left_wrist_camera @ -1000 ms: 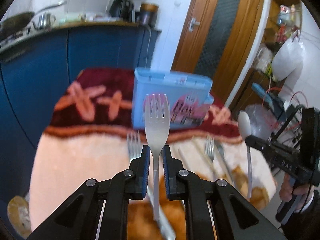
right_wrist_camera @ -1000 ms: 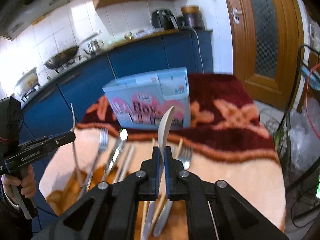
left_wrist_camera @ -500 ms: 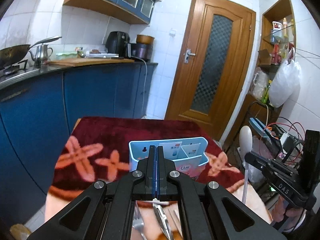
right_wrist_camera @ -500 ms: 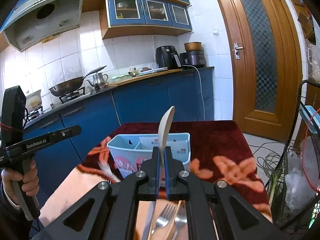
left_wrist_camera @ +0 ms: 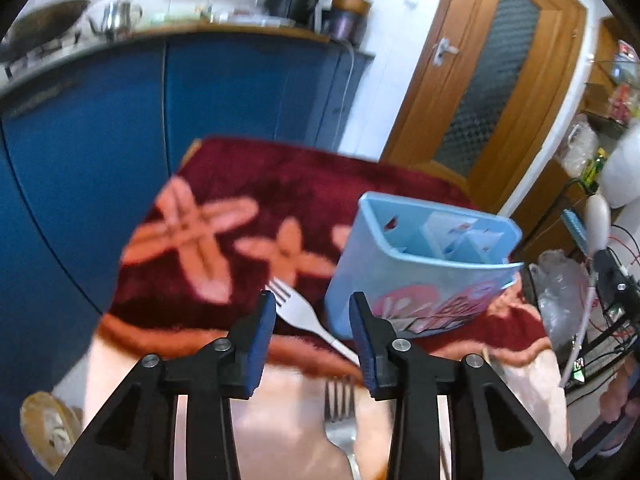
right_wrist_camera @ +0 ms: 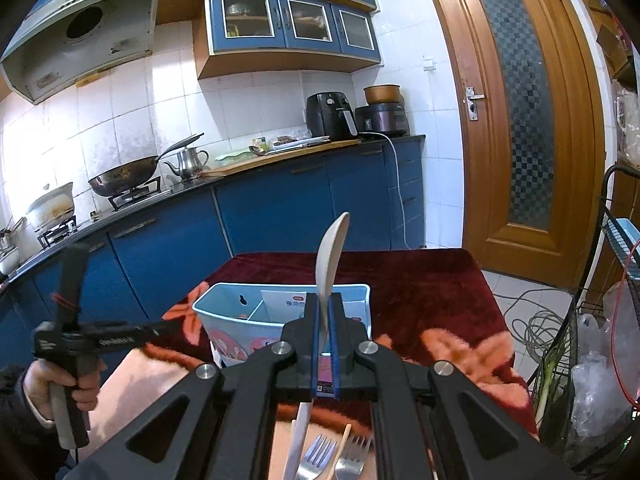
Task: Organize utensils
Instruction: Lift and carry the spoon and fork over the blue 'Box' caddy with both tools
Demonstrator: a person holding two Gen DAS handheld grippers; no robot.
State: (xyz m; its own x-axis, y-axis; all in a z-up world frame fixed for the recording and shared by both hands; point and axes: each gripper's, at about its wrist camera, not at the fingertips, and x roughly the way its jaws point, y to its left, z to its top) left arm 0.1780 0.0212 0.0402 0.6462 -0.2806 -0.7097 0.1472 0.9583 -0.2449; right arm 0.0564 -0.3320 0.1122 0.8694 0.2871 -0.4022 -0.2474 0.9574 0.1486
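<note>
Left tongs (left_wrist_camera: 313, 332) spread wide, gripping nothing; fork (left_wrist_camera: 308, 322) lying loose between the tips, blue box (left_wrist_camera: 420, 268) just beyond the right tip. Right tongs (right_wrist_camera: 323, 320) clenched on upright spoon (right_wrist_camera: 330, 256), blue box directly behind.

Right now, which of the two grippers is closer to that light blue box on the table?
Left. The left gripper hangs open just beside the blue box. The right gripper, shut on a spoon, sits back behind it.
</note>
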